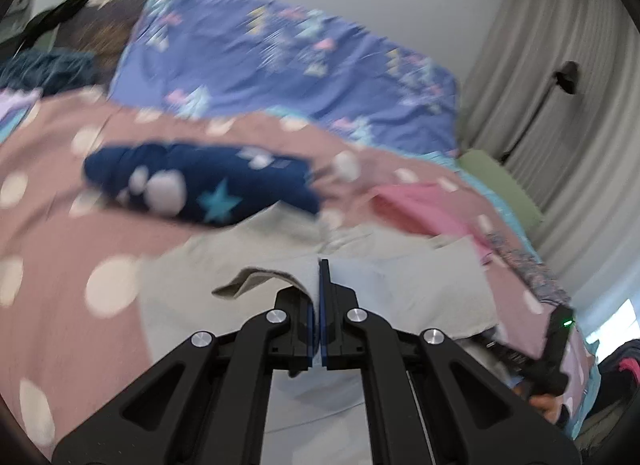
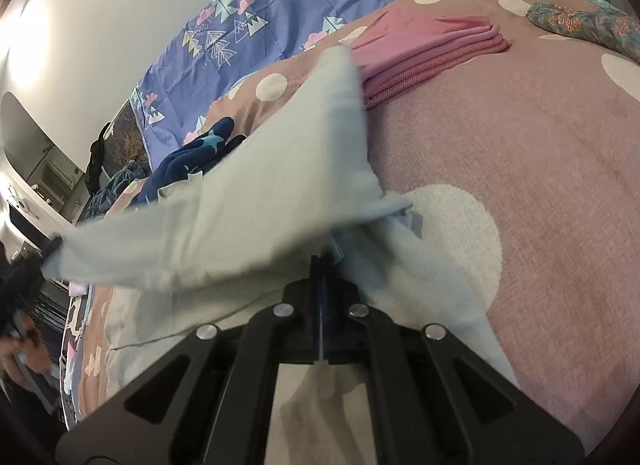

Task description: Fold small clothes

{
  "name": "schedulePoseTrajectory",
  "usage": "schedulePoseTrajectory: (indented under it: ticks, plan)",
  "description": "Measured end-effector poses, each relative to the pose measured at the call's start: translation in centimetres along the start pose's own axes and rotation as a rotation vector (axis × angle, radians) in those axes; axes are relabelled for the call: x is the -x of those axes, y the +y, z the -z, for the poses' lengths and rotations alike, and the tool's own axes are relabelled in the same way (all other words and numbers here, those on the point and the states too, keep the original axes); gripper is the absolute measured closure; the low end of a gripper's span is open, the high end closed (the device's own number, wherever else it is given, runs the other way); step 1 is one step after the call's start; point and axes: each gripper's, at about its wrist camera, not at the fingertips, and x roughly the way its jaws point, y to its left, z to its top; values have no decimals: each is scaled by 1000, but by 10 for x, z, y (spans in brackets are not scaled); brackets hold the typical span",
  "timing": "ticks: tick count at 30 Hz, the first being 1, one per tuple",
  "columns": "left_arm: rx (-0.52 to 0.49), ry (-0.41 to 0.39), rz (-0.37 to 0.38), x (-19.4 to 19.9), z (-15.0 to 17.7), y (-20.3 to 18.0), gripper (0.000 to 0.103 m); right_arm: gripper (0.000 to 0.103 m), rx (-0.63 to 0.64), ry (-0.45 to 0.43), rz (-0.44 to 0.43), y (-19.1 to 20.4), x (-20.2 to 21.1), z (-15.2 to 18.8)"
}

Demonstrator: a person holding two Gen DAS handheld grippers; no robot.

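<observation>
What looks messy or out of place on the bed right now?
The navy star-print garment lies bunched in a crumpled heap on the polka-dot blanket, unlike the neatly folded pink clothes. Both claws, left and right, are shut on the pale blue garment, which hangs twisted between them.

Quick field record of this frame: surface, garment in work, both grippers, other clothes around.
surface: pink dotted blanket
garment in work: pale green cloth, partly lifted off the blanket
left gripper: shut on an edge of the cloth
right gripper: shut on the cloth
other clothes: folded pink garment beyond the cloth; navy star garment, bunched up
backdrop: purple sheet
</observation>
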Motion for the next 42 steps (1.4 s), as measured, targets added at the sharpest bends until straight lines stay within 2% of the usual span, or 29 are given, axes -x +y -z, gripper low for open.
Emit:
schedulePoseTrajectory:
  ticks: [5, 8, 11, 13, 14, 15, 17, 20, 25, 27, 29, 30, 31, 32, 35, 36, 37, 38, 39, 40, 41, 42]
  plan:
    - [98, 53, -51, -11, 29, 42, 102, 103, 5, -2, 5, 1, -3, -1]
    - [180, 19, -10, 1, 33, 58, 102, 103, 6, -2, 5, 1, -3, 0]
    - [160, -27, 5, 18, 31, 53, 101, 103, 10, -3, 8, 1, -2, 1]
    - [137, 19, -18, 10, 36, 54, 92, 103, 11, -3, 9, 0, -2, 2]
    - [143, 66, -36, 2, 41, 59, 75, 103, 10, -2, 8, 0, -2, 2]
    - [163, 116, -57, -9, 50, 67, 65, 103, 9, -2, 7, 0, -2, 2]
    - [188, 174, -56, -21, 63, 77, 63, 103, 9, -2, 7, 0, -1, 3]
    - [215, 156, -13, -22, 68, 86, 62, 103, 13, -2, 10, 0, -2, 3]
    - [227, 153, 50, -26, 48, 90, 57, 103, 17, -3, 13, 1, -2, 4]
    - [239, 159, 53, -33, 39, 92, 57, 103, 19, -3, 14, 1, -2, 4]
    - [254, 162, 42, -42, 31, 94, 57, 103, 22, -4, 16, 1, -2, 5]
    - [258, 151, 29, -46, 26, 95, 66, 103, 23, -4, 16, 1, -2, 5]
    - [254, 131, 17, -48, 22, 95, 78, 103, 23, -4, 16, 2, -2, 5]
    - [247, 119, 18, -47, 20, 94, 101, 103, 23, -4, 16, 2, -2, 5]
    - [170, 23, 67, -28, 12, 77, 102, 103, 23, -4, 16, 2, -2, 5]
    - [122, 15, 45, -25, 13, 71, 101, 103, 24, -4, 17, 2, -2, 5]
    - [82, 31, -13, -26, 15, 69, 101, 103, 24, -4, 17, 2, -2, 5]
    - [55, 59, -82, -32, 18, 71, 101, 103, 25, -4, 18, 2, -3, 5]
    - [17, 110, -179, -44, 25, 76, 97, 103, 26, -4, 19, 2, -3, 5]
    - [-17, 152, -236, -53, 32, 79, 95, 103, 26, -4, 19, 2, -2, 5]
    - [-57, 159, -265, -59, 40, 80, 91, 103, 26, -4, 18, 2, -2, 5]
    - [-70, 135, -267, -56, 41, 78, 89, 103, 26, -3, 19, 2, -2, 5]
